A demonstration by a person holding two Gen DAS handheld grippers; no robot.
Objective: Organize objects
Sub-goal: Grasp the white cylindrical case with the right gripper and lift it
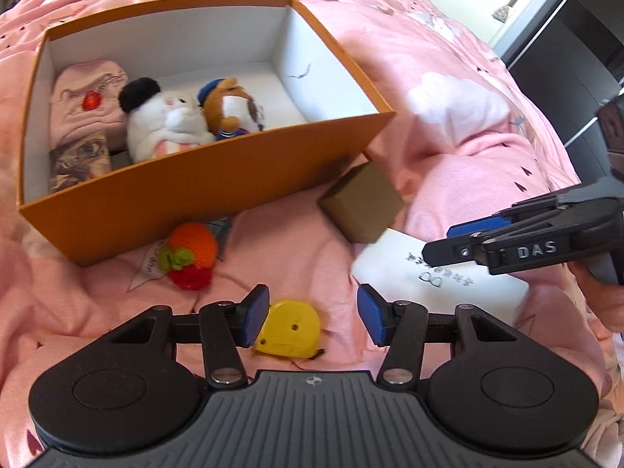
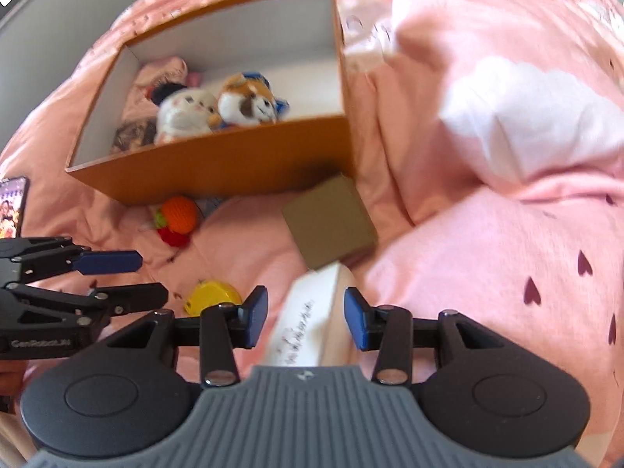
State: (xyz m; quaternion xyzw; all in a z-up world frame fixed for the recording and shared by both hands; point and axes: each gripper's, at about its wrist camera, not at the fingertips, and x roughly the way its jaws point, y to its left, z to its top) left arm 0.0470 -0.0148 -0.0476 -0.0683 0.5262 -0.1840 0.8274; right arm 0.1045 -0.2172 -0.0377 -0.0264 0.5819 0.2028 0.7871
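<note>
Left gripper (image 1: 313, 314) hangs over the pink bed (image 1: 448, 89) with its jaws apart, nothing clamped; the yellow tape measure (image 1: 288, 329) lies on the bedding between them, just off the left pad, so that looks like its next pick. Its steep downward tilt suits a grab from above on a small, flat-lying thing.

Going left to right across the scene: the orange storage box (image 1: 218, 191) sits open at the upper left, its tall walls likely why it serves as the place to collect things. Already inside are a pink folded cloth (image 1: 87, 97), a white plush with a black ear (image 1: 163, 121) and a brown-and-white plush (image 1: 234, 107), packed side by side at the left end, which leaves the right end free. Just outside the box's front wall lies an orange and red crocheted toy (image 1: 191, 255), not yet put away. Further right a small brown cardboard box (image 1: 362, 202) rests near the storage box's corner, and touching it a white box with printed characters (image 1: 440, 284).

Right gripper (image 2: 306, 318) straddles that white box lengthwise, jaws parted with a pad either side and a gap visible at each, so it is not clamped yet. Closing across the narrow width seems the sensible hold. At the far left of the right wrist view a phone (image 2: 13, 206) lies on the bed, screen lit.
</note>
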